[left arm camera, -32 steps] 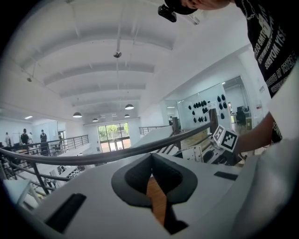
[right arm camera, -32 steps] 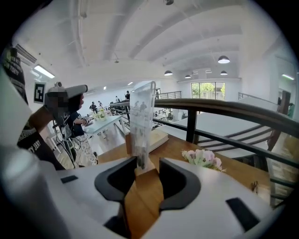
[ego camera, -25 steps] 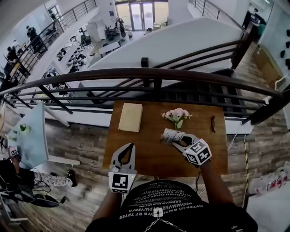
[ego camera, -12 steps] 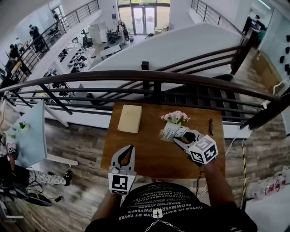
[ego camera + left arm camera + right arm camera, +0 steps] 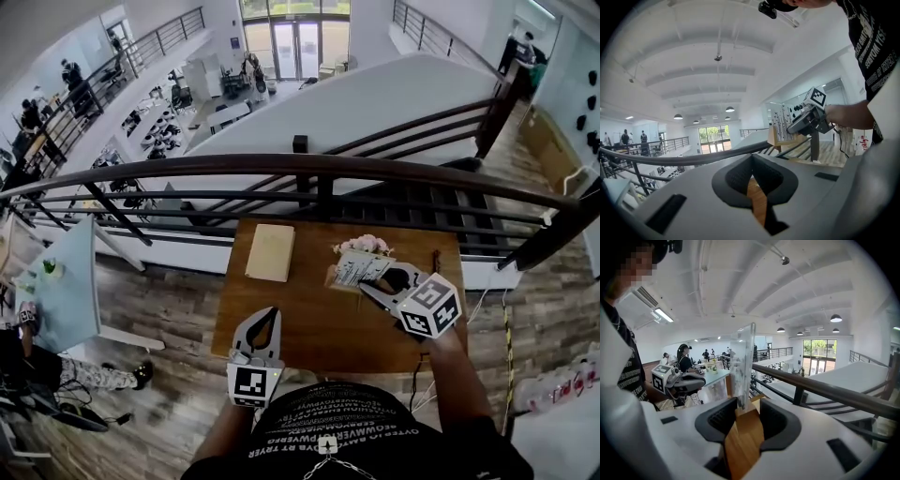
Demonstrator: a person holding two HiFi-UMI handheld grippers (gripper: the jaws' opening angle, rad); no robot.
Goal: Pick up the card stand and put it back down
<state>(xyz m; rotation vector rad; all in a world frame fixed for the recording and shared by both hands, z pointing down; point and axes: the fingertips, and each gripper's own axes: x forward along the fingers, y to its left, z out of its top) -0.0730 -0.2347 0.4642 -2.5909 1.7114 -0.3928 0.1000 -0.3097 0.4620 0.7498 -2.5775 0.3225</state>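
One card stand (image 5: 356, 269), a clear panel on a wooden base, is pinched at the base by the right tongs (image 5: 372, 281) and held in the air over the far right part of the worktop (image 5: 309, 328), just before the pink flowers (image 5: 366, 245). Bare wood lies open across the middle and near side. A tan book (image 5: 270, 251) lies flat at the far left. The left tongs (image 5: 271, 313), pressed together and empty, hover at the near edge. A dark railing (image 5: 281, 167) runs close behind the far edge, with a hall below.
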